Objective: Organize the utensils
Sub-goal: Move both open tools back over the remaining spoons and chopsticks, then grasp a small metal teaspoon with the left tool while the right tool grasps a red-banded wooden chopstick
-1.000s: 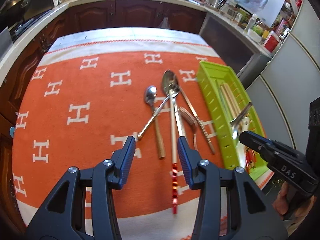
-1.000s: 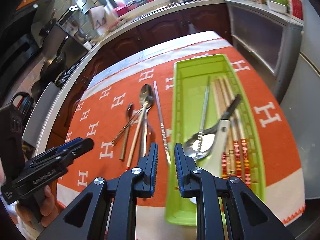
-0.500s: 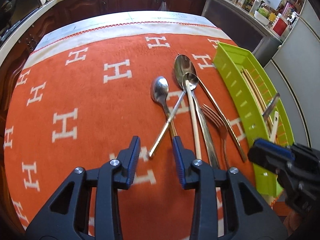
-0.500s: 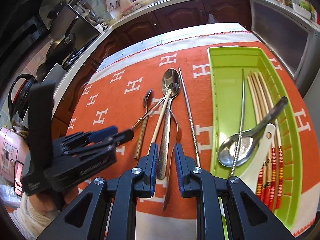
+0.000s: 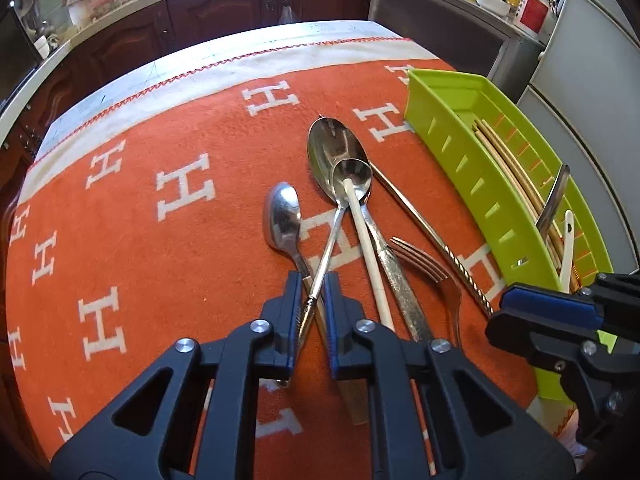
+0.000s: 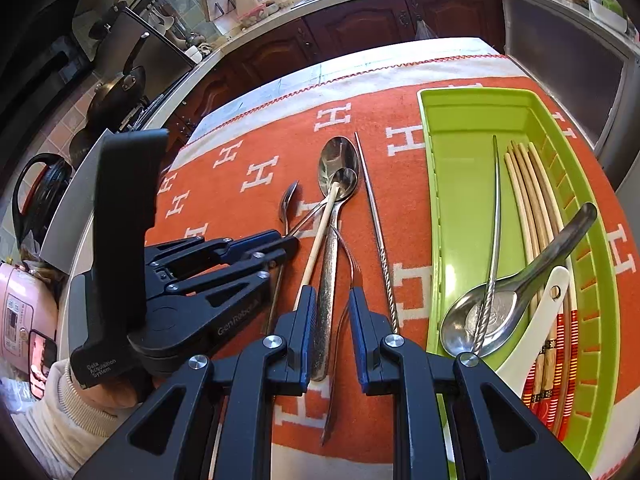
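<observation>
Several utensils lie in a heap on the orange cloth (image 5: 140,240): a large spoon (image 5: 334,152), a small spoon (image 5: 284,216), a thin-handled spoon (image 5: 352,178), a white chopstick (image 5: 368,248), a fork (image 5: 420,258) and a twisted metal stick (image 5: 440,248). My left gripper (image 5: 311,312) has its jaws narrowly around the thin spoon's handle and the small spoon's handle. My right gripper (image 6: 329,320) is open, straddling the large spoon's handle (image 6: 326,280) and the fork's handle. The green tray (image 6: 444,200) holds chopsticks (image 6: 532,200), a metal ladle spoon (image 6: 492,316) and a white spoon (image 6: 540,320).
The table's front edge runs just under both grippers. The tray stands at the right edge of the cloth, next to grey cabinets (image 5: 580,80). Dark wooden cabinets (image 5: 240,4) and a cluttered counter run behind the table. My left gripper's body (image 6: 180,272) shows left of my right gripper.
My left gripper moved forward and narrowed around the crossed spoon handles. My right gripper moved left from the tray over the heap and opened wider.
</observation>
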The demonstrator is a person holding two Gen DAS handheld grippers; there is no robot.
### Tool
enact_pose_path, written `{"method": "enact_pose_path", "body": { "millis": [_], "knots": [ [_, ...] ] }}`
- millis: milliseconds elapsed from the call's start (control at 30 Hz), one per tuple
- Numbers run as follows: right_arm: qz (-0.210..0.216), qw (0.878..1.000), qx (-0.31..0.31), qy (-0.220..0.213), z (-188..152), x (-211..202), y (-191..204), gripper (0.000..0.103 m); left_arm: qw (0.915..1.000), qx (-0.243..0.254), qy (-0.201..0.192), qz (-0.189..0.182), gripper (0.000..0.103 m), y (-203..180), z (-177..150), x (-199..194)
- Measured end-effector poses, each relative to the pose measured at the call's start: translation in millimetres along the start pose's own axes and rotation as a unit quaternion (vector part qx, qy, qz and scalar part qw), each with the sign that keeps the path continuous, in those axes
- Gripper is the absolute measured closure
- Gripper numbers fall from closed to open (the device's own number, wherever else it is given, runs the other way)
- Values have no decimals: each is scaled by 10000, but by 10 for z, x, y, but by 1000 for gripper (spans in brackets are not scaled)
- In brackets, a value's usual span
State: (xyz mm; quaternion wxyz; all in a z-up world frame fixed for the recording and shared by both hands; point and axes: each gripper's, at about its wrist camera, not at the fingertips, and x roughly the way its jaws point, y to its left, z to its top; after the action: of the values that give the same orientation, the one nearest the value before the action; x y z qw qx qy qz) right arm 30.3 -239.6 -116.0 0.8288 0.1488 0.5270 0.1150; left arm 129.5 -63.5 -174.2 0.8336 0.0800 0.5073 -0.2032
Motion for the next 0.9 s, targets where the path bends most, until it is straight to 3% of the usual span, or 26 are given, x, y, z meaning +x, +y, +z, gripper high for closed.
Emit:
{"method": "enact_pose_path", "body": {
  "millis": [300, 600, 733, 900],
  "knots": [
    [51, 9999, -100, 50, 11, 114, 85, 86, 9983, -559, -84, -171, 99, 241, -162, -157],
    [111, 9995, -247, 139, -28, 184, 246, 86, 9918, -1206, -417, -61, 99, 583, -517, -517],
    [235, 9988, -339, 250, -33, 269, 383, 86, 9901, -1300, -518, 67, 99, 673, -673, -656],
    [486, 9959, -567, 513, -18, 474, 644, 86, 9902, -1333, -372, 177, 99, 721, -866, -642]
  ]
}}
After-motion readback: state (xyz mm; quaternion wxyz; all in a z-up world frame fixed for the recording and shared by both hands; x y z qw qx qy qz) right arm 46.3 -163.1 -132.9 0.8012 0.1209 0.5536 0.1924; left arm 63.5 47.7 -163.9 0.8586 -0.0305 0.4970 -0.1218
